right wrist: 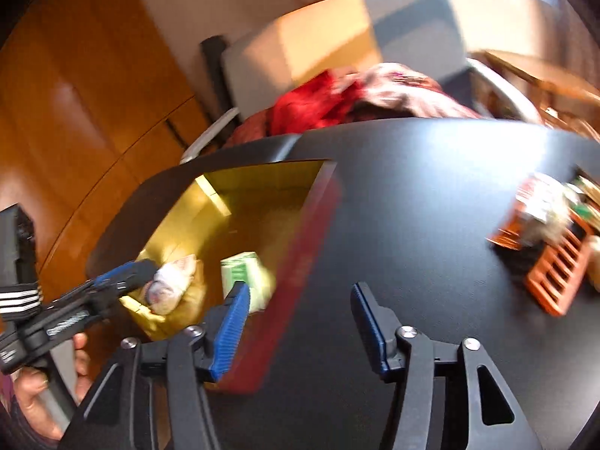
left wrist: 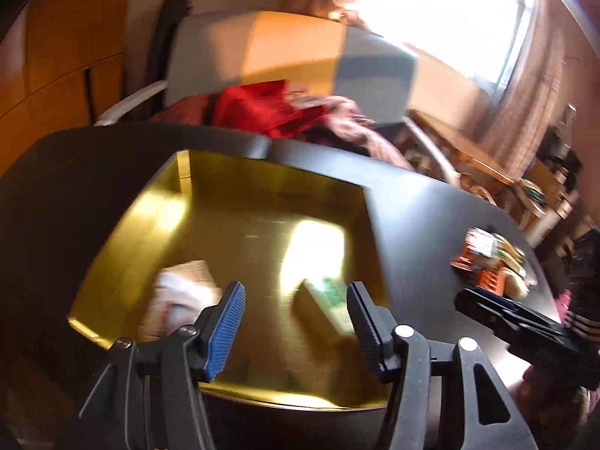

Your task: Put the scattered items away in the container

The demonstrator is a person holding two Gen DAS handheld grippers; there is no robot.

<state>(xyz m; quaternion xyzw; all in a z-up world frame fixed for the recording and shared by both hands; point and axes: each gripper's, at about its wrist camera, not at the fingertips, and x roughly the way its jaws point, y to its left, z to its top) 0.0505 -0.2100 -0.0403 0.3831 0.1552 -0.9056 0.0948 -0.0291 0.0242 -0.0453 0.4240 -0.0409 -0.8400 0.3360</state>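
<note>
A box with a gold inside [left wrist: 322, 195] and red outer wall [right wrist: 300, 270] sits on the black table. In it lie a white crumpled packet [left wrist: 180, 292] [right wrist: 170, 283] and a green-and-white carton [left wrist: 326, 300] [right wrist: 242, 268]. My left gripper [left wrist: 296, 322] is open and empty above the box's near part; it also shows in the right wrist view [right wrist: 127, 275]. My right gripper [right wrist: 300, 322] is open and empty over the table just right of the box; it also shows in the left wrist view [left wrist: 483, 302]. More scattered items [left wrist: 487, 258] [right wrist: 543, 213] lie at the right.
An orange slatted rack [right wrist: 558, 266] lies among the items at the right. A grey chair [left wrist: 232, 56] with red cloth [left wrist: 262, 108] stands behind the table. A wooden cabinet [right wrist: 75, 93] is at the left. The views are blurred.
</note>
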